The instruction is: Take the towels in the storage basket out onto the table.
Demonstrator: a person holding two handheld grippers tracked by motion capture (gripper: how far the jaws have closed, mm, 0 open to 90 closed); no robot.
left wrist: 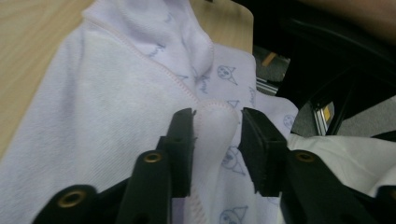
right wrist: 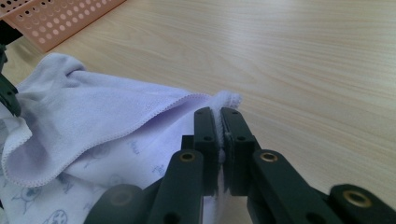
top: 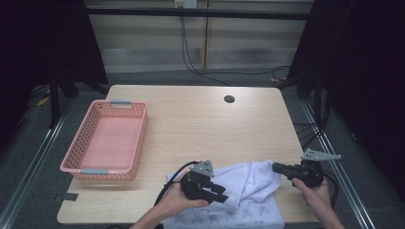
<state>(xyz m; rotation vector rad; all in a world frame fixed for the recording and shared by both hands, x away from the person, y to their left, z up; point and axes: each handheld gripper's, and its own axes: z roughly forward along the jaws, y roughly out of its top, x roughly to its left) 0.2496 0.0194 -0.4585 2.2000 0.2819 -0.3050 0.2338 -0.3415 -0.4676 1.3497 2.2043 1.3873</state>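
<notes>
Pink basket sits at the far left of the surface, open side up, well apart from the cloth.

White towel with small blue printed figures lies bunched at the near edge of the surface, between my two hands, part of it hanging over the front edge.

My left hand-held gripper is over the towel's left part, pointing toward the right. In the left gripper view a hemmed fold of towel stands up between the jaws. Jaws are apart: the left pad looks to be touching the fold, while there is a visible gap at the right pad. So released, not clamping; the cloth is between the pads but not pinched.

My right hand-held gripper is at the towel's right corner, pointing left, hand near the right edge of the surface. In the right gripper view the jaws are clenched on the towel's hemmed edge, with a thin strip of cloth sandwiched between the pads and a tuft sticking out past the tips. That corner is lifted slightly off the surface; the rest drapes down to the left toward the basket corner.
</notes>
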